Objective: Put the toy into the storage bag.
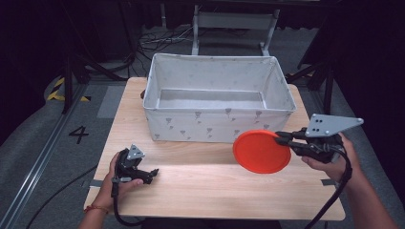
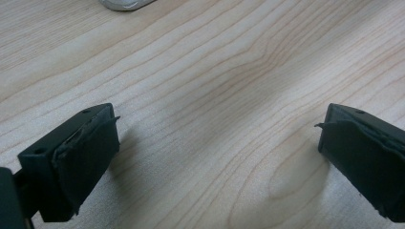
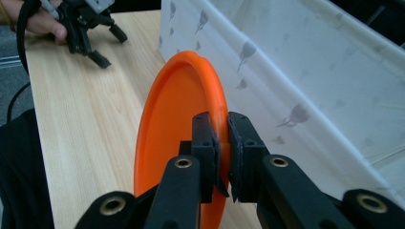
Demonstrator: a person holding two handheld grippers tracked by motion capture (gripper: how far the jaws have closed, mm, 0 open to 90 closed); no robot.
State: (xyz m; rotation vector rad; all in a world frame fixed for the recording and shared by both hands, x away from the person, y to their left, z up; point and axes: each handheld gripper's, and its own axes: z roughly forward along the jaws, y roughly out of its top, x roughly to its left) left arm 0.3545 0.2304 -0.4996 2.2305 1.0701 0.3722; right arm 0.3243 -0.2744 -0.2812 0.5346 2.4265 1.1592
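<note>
High view | fabric bin [image 1: 157, 102] empty | right tool [image 1: 282, 139] grips orange plate [image 1: 260, 151]

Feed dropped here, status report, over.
Right gripper shut on orange plate. Left gripper open, resting on table. Bin just beyond plate.

In your right gripper view the orange plate [image 3: 176, 138] runs off the bottom edge, its lower rim hidden behind the right gripper [image 3: 220, 143]. The fabric bin [image 3: 296, 86] is cut off at the top and right edges (its far wall unseen). In your left gripper view a pale thing [image 2: 125, 4] at the top edge is too cropped to identify.
</note>
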